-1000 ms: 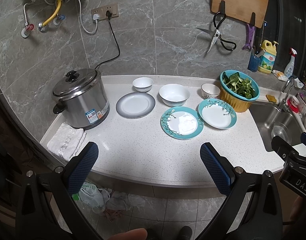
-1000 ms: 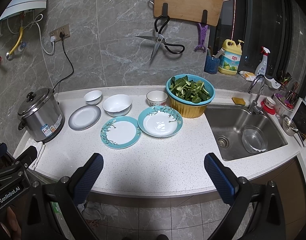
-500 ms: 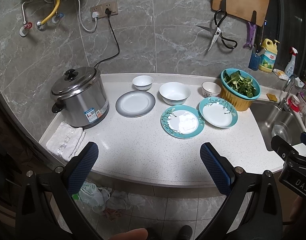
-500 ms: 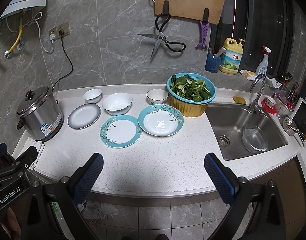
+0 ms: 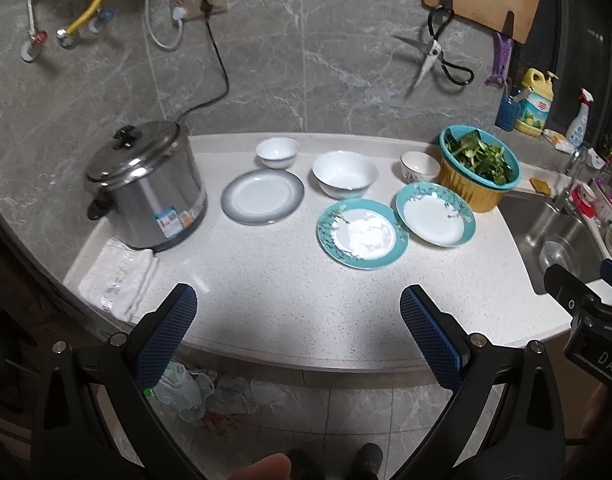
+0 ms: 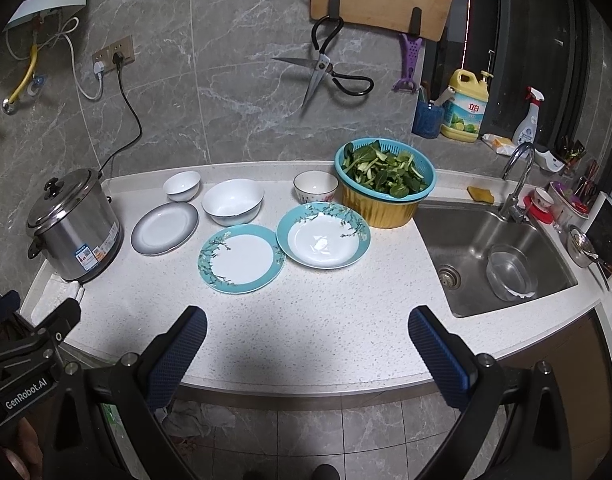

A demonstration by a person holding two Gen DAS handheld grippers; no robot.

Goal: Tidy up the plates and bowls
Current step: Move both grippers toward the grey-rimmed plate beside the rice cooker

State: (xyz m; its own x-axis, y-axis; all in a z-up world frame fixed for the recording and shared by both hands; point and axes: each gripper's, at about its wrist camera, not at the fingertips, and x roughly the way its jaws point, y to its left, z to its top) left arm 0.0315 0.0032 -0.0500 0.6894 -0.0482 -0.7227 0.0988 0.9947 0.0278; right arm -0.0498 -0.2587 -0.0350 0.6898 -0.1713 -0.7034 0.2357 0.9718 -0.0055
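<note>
**Both grippers spread wide and empty above the counter's near edge**

The left gripper (image 5: pixel 296 320) has its two blue-padded fingers (image 5: pixel 166 332) spread wide with nothing between them, over the near edge of the white speckled counter (image 5: pixel 286 292). The right gripper (image 6: pixel 306 344) is likewise fully spread and holds nothing; its fingers (image 6: pixel 437 356) hover over the same near edge.

Ahead of the left gripper's right finger lies a teal-rimmed flat plate (image 5: pixel 361 234), and just beside it to the right, their rims touching or slightly overlapping, a teal-rimmed deep plate (image 5: pixel 434 214). Ahead of the gap and further out sits a grey-rimmed plate (image 5: pixel 262 196). Beyond it is a small white bowl (image 5: pixel 277 152); to that bowl's right stands a large white bowl (image 5: pixel 344 173), then a small patterned bowl (image 5: pixel 419 165), close to or touching a teal colander of greens (image 5: pixel 479 160) set in a yellow basin.

Beyond the left finger stands a steel cooker (image 5: pixel 146 188) with a white folded cloth (image 5: pixel 118 280) nearer the finger. From the right gripper's view, a sink (image 6: pixel 493 248) lies ahead of its right finger, a metal bowl (image 6: pixel 509 272) inside it.
</note>
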